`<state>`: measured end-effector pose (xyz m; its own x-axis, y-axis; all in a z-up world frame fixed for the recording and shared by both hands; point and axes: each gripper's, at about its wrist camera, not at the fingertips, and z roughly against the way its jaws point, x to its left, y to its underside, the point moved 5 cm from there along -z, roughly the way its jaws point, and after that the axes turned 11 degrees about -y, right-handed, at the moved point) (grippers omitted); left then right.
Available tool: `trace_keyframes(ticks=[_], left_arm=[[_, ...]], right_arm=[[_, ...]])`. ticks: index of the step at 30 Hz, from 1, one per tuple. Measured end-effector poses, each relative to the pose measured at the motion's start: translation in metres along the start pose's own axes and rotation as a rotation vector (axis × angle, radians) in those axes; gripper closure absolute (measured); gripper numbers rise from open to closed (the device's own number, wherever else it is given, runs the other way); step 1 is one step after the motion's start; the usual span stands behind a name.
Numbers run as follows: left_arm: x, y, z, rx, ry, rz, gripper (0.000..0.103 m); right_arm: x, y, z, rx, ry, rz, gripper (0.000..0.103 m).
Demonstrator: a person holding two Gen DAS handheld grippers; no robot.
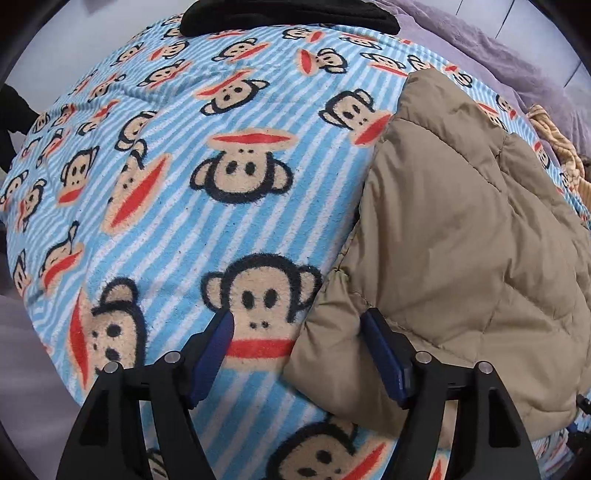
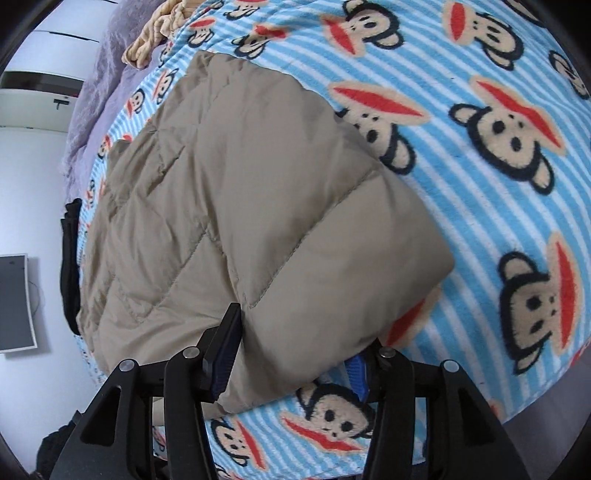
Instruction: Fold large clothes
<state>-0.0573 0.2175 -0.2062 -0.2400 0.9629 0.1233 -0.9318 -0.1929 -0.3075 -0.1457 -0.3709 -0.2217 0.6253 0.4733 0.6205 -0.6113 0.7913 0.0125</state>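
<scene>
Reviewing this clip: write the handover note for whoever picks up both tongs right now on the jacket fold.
Left tongs: open, holding nothing, over the blanket at the jacket's edge.
Right tongs: open, astride the near edge of the tan puffer jacket, not pressing it.
Jacket lies folded into a compact block on the monkey-print blanket.
Done: the fold, as far as can be seen.
Left: check the hidden underside; straighten edges if needed. A black garment lies at the far edge, possibly next.
</scene>
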Motion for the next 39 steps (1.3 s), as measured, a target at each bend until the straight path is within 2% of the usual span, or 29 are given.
trace_keyframes(ticks=[3, 5, 7, 10, 13, 14, 15, 16, 18, 25, 30, 39], left_arm=[[0.0, 0.001, 0.013, 0.006, -0.024, -0.029, 0.03], [-0.004, 0.003, 0.025, 0.009, -0.019, -0.051, 0.03], [-0.013, 0.004, 0.04, 0.008, -0.003, -0.077, 0.03], [-0.03, 0.009, 0.06, 0.007, 0.022, -0.135, 0.03], [-0.048, 0.015, 0.077, -0.004, 0.046, -0.18, 0.029], [-0.054, 0.019, 0.084, -0.009, 0.052, -0.191, 0.014], [-0.059, 0.021, 0.089, -0.015, 0.057, -0.199, 0.004], [-0.062, 0.023, 0.096, -0.033, 0.059, -0.2, 0.0], [-0.069, 0.026, 0.106, -0.047, 0.07, -0.216, 0.0], [-0.074, 0.036, 0.125, -0.039, 0.088, -0.194, 0.0], [-0.077, 0.042, 0.133, -0.046, 0.07, -0.196, 0.0], [-0.079, 0.053, 0.144, -0.053, 0.05, -0.196, 0.0]], right_arm=[[-0.005, 0.001, 0.009, -0.005, 0.034, 0.004, 0.042], [-0.018, 0.006, 0.027, -0.002, 0.076, 0.048, 0.04], [-0.012, 0.009, 0.039, -0.004, 0.104, 0.091, 0.039], [-0.007, 0.016, 0.059, 0.002, 0.105, 0.142, 0.032], [0.007, 0.027, 0.067, 0.021, 0.099, 0.205, 0.03], [0.014, 0.029, 0.067, 0.028, 0.099, 0.222, 0.03], [0.021, 0.031, 0.067, 0.038, 0.092, 0.237, 0.029], [0.027, 0.034, 0.065, 0.047, 0.081, 0.245, 0.029], [0.044, 0.044, 0.056, 0.069, 0.058, 0.258, 0.024], [0.07, 0.058, 0.047, 0.123, 0.026, 0.33, 0.024], [0.088, 0.067, 0.041, 0.154, 0.012, 0.38, 0.023], [0.092, 0.081, 0.038, 0.197, -0.011, 0.43, 0.019]])
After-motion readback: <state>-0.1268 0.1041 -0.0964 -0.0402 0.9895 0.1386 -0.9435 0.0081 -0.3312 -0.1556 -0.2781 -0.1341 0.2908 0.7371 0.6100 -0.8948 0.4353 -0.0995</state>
